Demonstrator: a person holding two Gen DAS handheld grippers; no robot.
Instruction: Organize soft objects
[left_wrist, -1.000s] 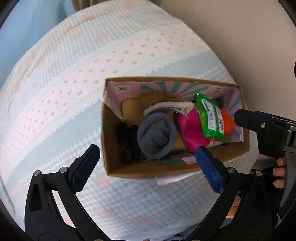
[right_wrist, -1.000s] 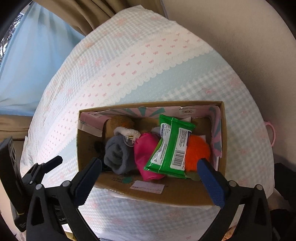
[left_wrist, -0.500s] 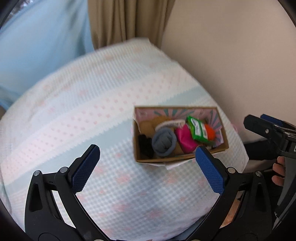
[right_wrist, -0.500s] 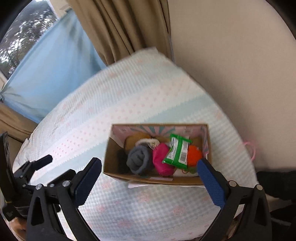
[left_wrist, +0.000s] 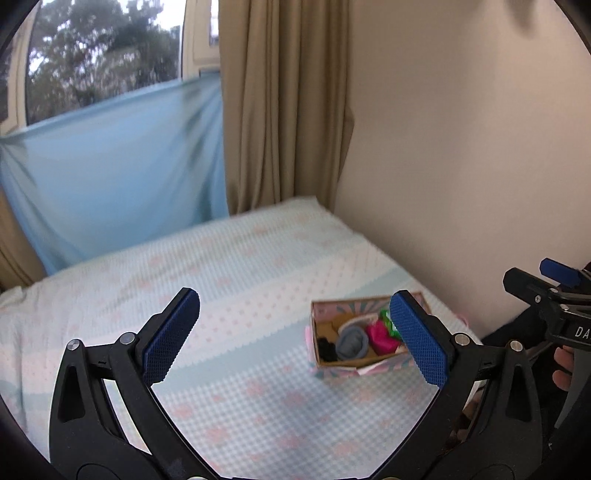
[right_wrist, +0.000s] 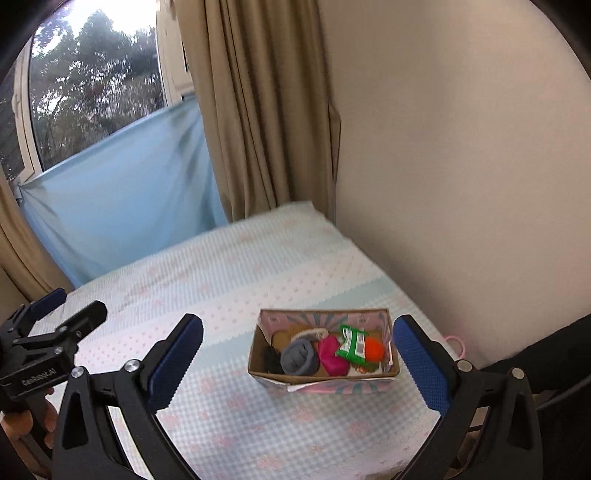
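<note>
A cardboard box (right_wrist: 324, 376) sits near the wall-side edge of a bed covered in a pale blue and pink quilt (right_wrist: 229, 280), packed with soft items — a rolled grey sock (right_wrist: 298, 357), a magenta cloth bundle (right_wrist: 332, 356), a green wipes packet (right_wrist: 352, 345) lying across the top, an orange fuzzy ball (right_wrist: 375, 350) and something dark (right_wrist: 271, 360) at the left end. Nothing soft is seen loose on the quilt, which suggests the sorting is at or near its end. Both tools hang well back from the box: the left gripper (left_wrist: 295, 339) and the right gripper (right_wrist: 297, 363) each have their blue pads spread wide with nothing between them — held clear, it seems, so the box can be viewed whole. A beige curtain (right_wrist: 258, 110) and a blue cloth (right_wrist: 122, 184) back the scene.
</note>
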